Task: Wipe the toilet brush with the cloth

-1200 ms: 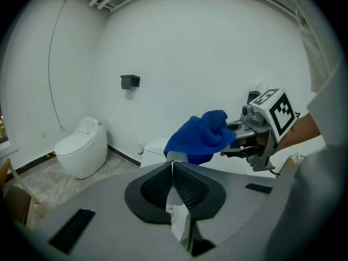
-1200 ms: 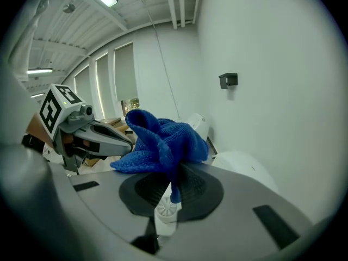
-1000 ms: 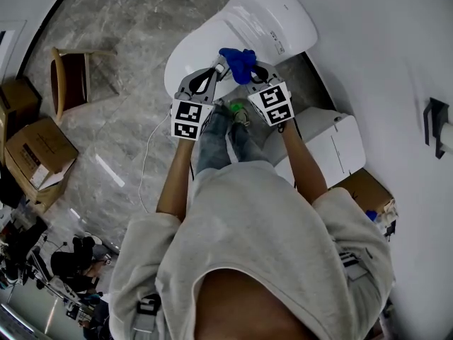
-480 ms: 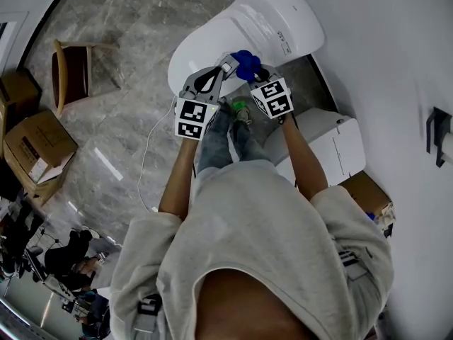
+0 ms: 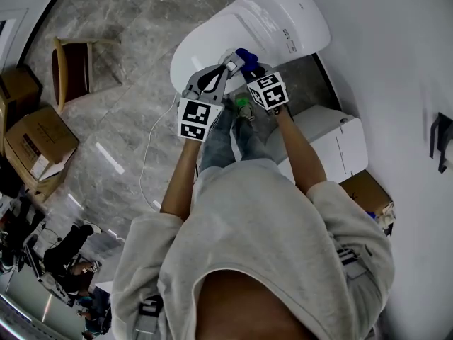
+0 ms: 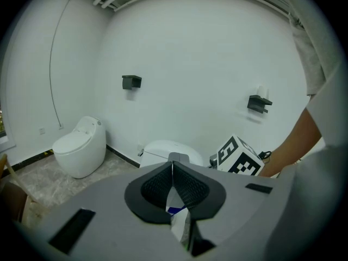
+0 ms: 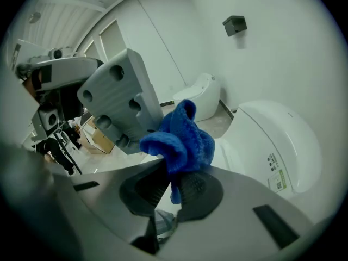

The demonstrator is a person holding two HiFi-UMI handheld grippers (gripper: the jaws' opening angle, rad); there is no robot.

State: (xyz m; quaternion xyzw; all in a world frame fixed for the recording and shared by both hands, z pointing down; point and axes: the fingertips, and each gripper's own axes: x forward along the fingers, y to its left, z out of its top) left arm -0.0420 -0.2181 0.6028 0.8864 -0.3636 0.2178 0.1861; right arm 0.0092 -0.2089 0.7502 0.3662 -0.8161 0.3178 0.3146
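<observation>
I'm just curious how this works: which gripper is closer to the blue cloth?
Right. The right gripper has its jaws clamped on the blue cloth; the left gripper sits just beside it, jaws together.

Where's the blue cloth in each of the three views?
Head view: blue cloth upper middle, at both grippers' tips, over the toilet.
Left gripper view: only a blue sliver below the jaws, probably it.
Right gripper view: centre, clamped in the right gripper.
Shared landmark: the toilet.
</observation>
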